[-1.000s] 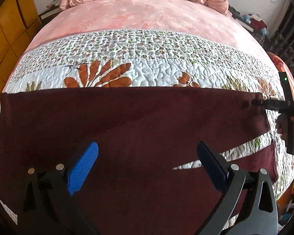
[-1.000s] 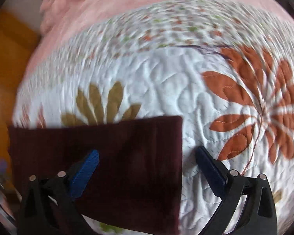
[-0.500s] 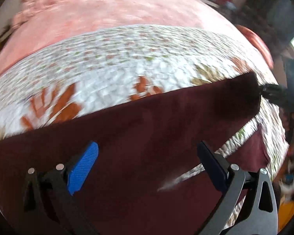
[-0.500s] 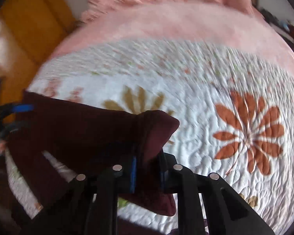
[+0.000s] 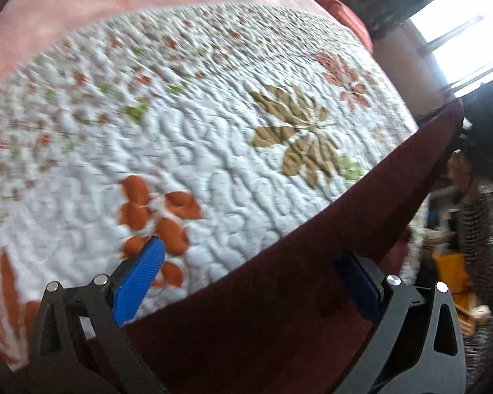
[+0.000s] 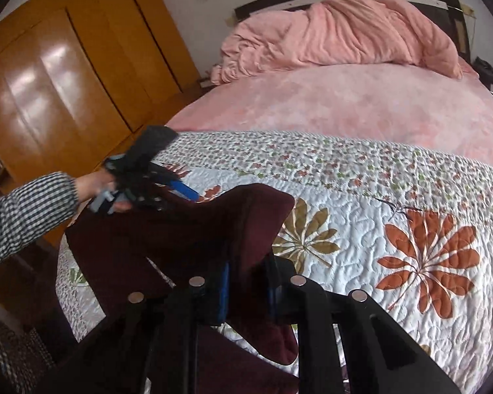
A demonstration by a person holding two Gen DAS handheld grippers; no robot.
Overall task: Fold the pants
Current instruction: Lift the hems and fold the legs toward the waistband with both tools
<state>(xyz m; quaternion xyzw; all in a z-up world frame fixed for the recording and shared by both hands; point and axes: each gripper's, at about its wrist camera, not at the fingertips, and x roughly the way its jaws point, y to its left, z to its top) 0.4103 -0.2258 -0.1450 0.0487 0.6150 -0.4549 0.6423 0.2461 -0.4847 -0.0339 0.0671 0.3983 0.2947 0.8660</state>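
Right gripper (image 6: 246, 295) has its jaws clamped on a bunched end of the pants (image 6: 187, 239), and that end is lifted off the quilt (image 6: 394, 197). Left gripper (image 5: 246, 282) has its jaws wide apart, gripping nothing, hovering right over the cloth. In the left wrist view the pants run as a taut diagonal band from the bottom of the frame up to the far right.

What could go wrong, my guess: only one end is pinched, and it's a wad rather than a flat hem. If the right side gets carried over like that, the layers could land twisted or skewed and the fold won't line up. The other leg looks loose underneath near the bed edge, so it might drag or slide off the side. And with the left jaws open, nothing pins the rest of the cloth, so the whole piece could just get pulled along instead of folding. The fabric looks soft and a bit thick, so a slip out of the pinch seems possible too.

Surface is a bed: white quilt with orange and olive leaf prints, pink sheet (image 6: 345, 98) beyond it, crumpled pink blanket (image 6: 338, 32) at the headboard. Wooden wardrobe (image 6: 65, 75) on one side, bright window (image 5: 466, 26) on the other.
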